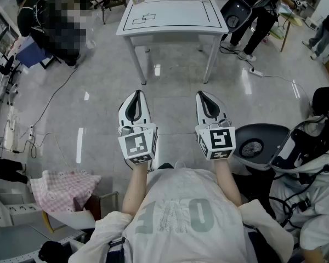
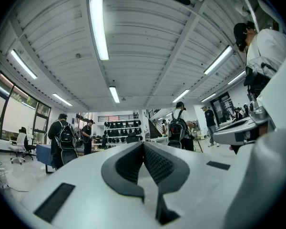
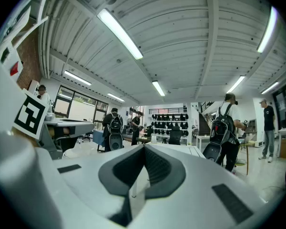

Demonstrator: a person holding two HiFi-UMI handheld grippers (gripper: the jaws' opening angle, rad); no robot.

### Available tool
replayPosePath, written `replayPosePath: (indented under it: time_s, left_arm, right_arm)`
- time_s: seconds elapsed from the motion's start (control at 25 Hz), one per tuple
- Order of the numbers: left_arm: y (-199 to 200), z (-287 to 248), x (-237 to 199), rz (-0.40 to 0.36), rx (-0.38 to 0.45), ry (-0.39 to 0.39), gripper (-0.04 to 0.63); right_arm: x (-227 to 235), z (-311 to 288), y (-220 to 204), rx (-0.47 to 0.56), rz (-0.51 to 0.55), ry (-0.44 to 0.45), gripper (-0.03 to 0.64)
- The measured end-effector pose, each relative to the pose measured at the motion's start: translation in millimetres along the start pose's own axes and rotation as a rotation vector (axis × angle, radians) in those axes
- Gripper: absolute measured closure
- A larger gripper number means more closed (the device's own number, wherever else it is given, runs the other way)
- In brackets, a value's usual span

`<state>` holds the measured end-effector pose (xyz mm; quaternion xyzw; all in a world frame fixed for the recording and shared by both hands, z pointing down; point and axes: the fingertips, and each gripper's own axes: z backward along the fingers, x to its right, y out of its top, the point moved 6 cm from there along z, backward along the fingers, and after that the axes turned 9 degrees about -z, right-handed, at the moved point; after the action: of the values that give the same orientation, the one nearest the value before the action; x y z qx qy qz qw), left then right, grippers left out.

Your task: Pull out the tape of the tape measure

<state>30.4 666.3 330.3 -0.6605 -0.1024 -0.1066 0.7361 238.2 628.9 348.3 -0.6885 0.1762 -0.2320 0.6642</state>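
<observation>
No tape measure shows in any view. In the head view both grippers are held side by side in front of the person's chest, pointing forward and slightly up toward a white table (image 1: pixel 170 16) marked with black lines. My left gripper (image 1: pixel 136 95) has its jaws together with nothing between them, and its own view shows the pads meeting at the tip (image 2: pixel 143 145). My right gripper (image 1: pixel 204 95) is likewise shut and empty, its pads touching at the tip (image 3: pixel 144 148). Both gripper views look out across the room and ceiling, not at any object.
The table stands a couple of steps ahead on a glossy grey floor. A cable (image 1: pixel 55 100) trails over the floor at left, with a pink checked cloth (image 1: pixel 66 186) below it. A person with headset gear (image 1: pixel 312 152) sits at right. Other people stand behind the table.
</observation>
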Motion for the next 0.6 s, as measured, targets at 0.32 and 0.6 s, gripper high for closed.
replayPosePath:
  time_s: [0.32,0.6]
  left_arm:
    - [6,-5,12,-0.011,0.004,-0.01,0.569]
    - [9,-7,7,-0.022,-0.016,-0.009,0.569]
  right_arm:
    - [14,4,-4,0.011,-0.046,-0.007,0.588]
    - [0,-1,-2,0.014,0.053,0.039,0.586]
